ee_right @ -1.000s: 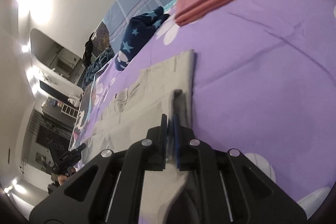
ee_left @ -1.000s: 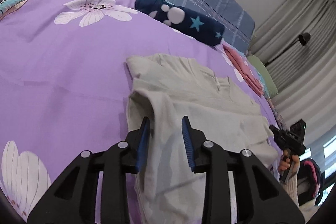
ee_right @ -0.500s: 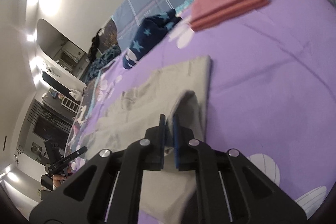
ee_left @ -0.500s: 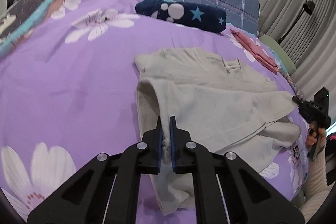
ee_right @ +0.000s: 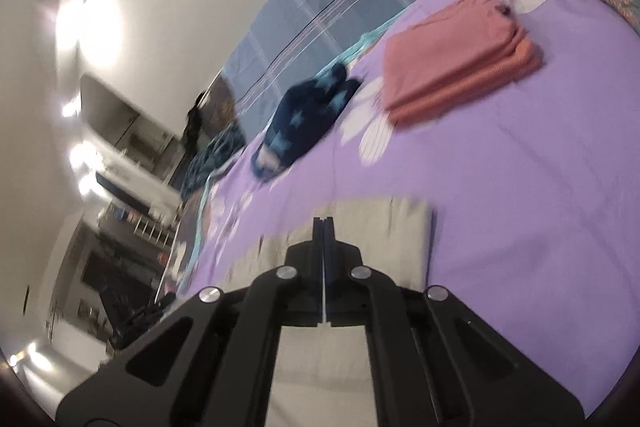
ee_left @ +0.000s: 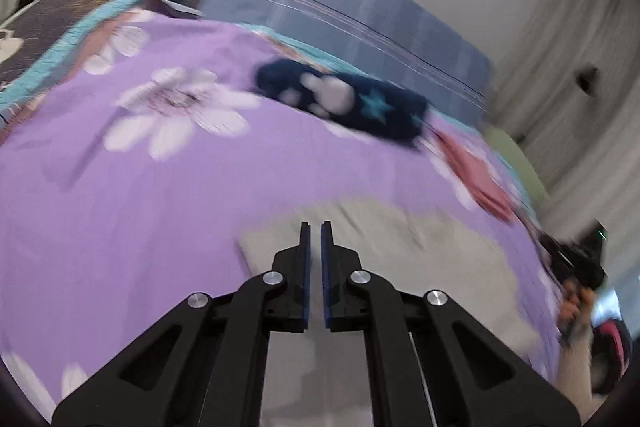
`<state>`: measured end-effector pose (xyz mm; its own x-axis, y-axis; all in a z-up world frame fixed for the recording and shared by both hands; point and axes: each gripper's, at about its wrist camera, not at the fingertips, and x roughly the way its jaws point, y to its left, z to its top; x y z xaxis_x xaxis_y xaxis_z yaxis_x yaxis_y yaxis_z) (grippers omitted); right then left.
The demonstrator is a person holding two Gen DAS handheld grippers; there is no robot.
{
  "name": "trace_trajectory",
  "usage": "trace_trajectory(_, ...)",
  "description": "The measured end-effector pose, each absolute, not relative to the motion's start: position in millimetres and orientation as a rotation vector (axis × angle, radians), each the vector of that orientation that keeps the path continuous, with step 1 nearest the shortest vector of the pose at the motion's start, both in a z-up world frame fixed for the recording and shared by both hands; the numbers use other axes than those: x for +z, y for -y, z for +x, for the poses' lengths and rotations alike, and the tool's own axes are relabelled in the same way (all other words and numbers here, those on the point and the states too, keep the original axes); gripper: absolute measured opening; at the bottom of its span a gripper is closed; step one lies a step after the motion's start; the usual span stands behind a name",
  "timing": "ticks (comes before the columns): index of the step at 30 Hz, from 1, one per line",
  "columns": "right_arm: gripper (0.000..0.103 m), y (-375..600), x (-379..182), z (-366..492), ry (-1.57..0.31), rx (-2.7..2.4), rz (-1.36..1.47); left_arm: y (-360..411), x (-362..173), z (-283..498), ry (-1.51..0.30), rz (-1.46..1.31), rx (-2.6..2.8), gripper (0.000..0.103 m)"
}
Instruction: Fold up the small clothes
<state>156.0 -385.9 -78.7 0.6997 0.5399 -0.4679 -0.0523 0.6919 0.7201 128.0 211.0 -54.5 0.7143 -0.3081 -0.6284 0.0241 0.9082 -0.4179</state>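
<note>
Both grippers risen off the beige garment (ee_left: 440, 267) (wardrobe only right-view).

Motion blur, wall glare, fisheye warp

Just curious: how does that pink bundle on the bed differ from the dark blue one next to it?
The pink bundle is plain and folded flat with square edges. The dark blue one is patterned with light stars and lies in a rounded, lumpy roll. It sits nearer the headboard. Both rest on the purple flowered cover.
</note>
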Motion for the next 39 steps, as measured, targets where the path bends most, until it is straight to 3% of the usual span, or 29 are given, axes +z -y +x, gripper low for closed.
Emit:
trace_trajectory(5,0.002,375.9,-83.9,169.2,-0.809,0.356,0.604,-233.2,-93.6,165.5,-0.84,-0.548,-0.121,0.004)
trace_trajectory(6,0.006,372.1,-83.6,162.6,-0.817,0.363,0.55,-229.7,-95.1,159.7,-0.839,-0.525,-0.147,0.009)
trace_trajectory(8,0.011,365.0,-86.8,143.7,-0.844,0.383,0.44,-224.4,-97.8,145.1,-0.857,-0.476,-0.162,0.03)
trace_trajectory(9,0.02,362.7,-90.7,132.7,-0.863,0.394,0.395,-222.9,-99.0,136.7,-0.866,-0.459,-0.162,0.044)
trace_trajectory(12,0.04,358.7,-106.4,107.4,-0.909,0.404,0.327,-220.5,-100.3,108.8,-0.867,-0.424,-0.172,0.048)
trace_trajectory(13,0.04,357.5,-111.6,102.4,-0.923,0.408,0.32,-221.0,-101.0,100.2,-0.868,-0.416,-0.176,0.049)
trace_trajectory(15,0.04,357.2,-125.7,91.8,-0.959,0.409,0.334,-219.9,-105.1,84.9,-0.879,-0.398,-0.177,0.061)
trace_trajectory(17,0.039,360.1,-133.7,82.6,-0.965,0.403,0.366,-216.1,-113.2,73.7,-0.911,-0.362,-0.171,0.061)
trace_trajectory(19,0.026,363.8,-134.8,77.2,-0.953,0.394,0.392,-214.2,-121.5,64.4,-0.937,-0.347,-0.174,0.061)
trace_trajectory(20,0.01,367.2,-135.3,75.0,-0.952,0.405,0.425,-213.5,-124.0,61.8,-0.943,-0.346,-0.178,0.061)
trace_trajectory(23,0.002,370.2,-130.8,70.9,-0.93,0.42,0.459,-212.7,-126.8,53.1,-0.927,-0.357,-0.192,0.055)
trace_trajectory(25,0.001,371.1,-124.1,68.3,-0.903,0.434,0.482,-211.6,-124.2,50.2,-0.909,-0.359,-0.217,0.012)
trace_trajectory(26,0.0,371.0,-119.3,68.5,-0.891,0.445,0.497,-210.8,-122.6,49.5,-0.905,-0.354,-0.223,0.007)
trace_trajectory(37,0.0,366.2,-95.5,73.7,-0.835,0.502,0.542,-198.3,-84.5,44.8,-0.822,-0.267,-0.242,0.005)
trace_trajectory(39,0.005,365.9,-100.9,75.6,-0.861,0.455,0.505,-196.3,-86.7,46.1,-0.837,-0.245,-0.233,0.005)
